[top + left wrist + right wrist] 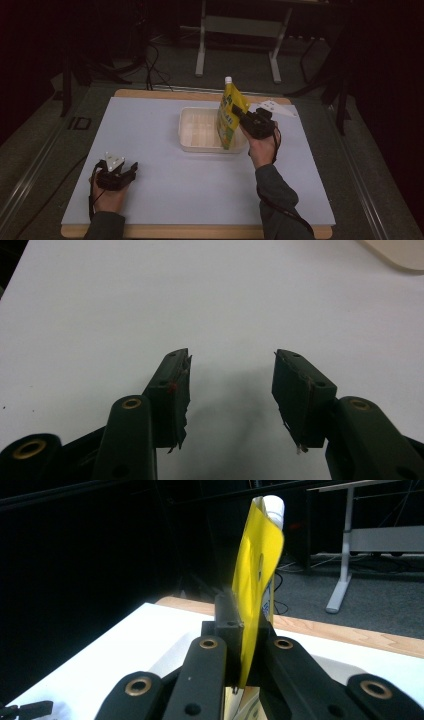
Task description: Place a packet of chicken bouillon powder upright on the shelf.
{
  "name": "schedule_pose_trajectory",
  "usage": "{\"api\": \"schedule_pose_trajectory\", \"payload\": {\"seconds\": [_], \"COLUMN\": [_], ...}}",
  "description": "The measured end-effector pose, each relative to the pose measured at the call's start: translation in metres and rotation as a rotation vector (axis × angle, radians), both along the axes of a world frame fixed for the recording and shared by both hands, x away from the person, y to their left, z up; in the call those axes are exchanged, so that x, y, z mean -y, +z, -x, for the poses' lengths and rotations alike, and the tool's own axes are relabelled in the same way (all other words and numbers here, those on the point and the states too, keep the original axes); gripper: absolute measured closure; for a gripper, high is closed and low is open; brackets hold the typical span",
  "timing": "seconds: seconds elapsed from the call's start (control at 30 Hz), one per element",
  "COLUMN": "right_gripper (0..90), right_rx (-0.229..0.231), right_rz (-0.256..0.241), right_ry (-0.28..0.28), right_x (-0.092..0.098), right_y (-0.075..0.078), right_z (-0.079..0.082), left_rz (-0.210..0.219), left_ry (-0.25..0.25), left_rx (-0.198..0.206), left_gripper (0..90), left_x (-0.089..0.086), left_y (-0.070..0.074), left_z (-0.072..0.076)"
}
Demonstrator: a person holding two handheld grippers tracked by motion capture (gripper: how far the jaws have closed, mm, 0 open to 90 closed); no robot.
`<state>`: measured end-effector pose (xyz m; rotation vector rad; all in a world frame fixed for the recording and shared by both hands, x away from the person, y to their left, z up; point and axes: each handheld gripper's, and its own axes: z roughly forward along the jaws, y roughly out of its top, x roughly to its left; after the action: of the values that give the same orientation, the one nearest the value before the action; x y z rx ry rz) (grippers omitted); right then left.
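The yellow flexible refill pouch with a white screw cap [231,111] stands tilted, right of the frame centre in the high view, its lower end inside the clear shallow plastic tray [200,131]. The right tool [243,119] is clenched on its thin side edge; in the right gripper view the jaws press the yellow film. I judge such a narrow grip may let the pouch slip or swing, tipping over the tray. The left tool [231,374], lower left on the white desk [190,185], is released and empty.
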<state>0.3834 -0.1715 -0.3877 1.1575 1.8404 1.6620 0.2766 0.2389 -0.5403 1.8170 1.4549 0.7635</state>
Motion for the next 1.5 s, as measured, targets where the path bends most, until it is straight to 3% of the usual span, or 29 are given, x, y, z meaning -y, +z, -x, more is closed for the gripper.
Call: {"api": "schedule_pose_trajectory", "payload": {"seconds": [0.57, 1.03, 1.5], "right_gripper": [90.0, 90.0, 90.0], "right_rx": [-0.013, -0.005, 0.027], "right_rz": [-0.03, -0.009, 0.002], "right_ry": [-0.058, -0.088, -0.11], "right_x": [-0.006, -0.018, -0.027], "right_y": [-0.002, -0.002, -0.019], "right_z": [-0.011, -0.019, -0.019], "left_rz": [0.002, -0.001, 0.004], "left_ry": [0.0, -0.003, -0.002], "left_rx": [0.002, 0.003, 0.005], "left_gripper": [48.7, 48.5, 48.5], "left_x": [0.0, 0.0, -0.001], "left_y": [0.0, 0.0, 0.0], "left_z": [0.0, 0.0, 0.0]}}
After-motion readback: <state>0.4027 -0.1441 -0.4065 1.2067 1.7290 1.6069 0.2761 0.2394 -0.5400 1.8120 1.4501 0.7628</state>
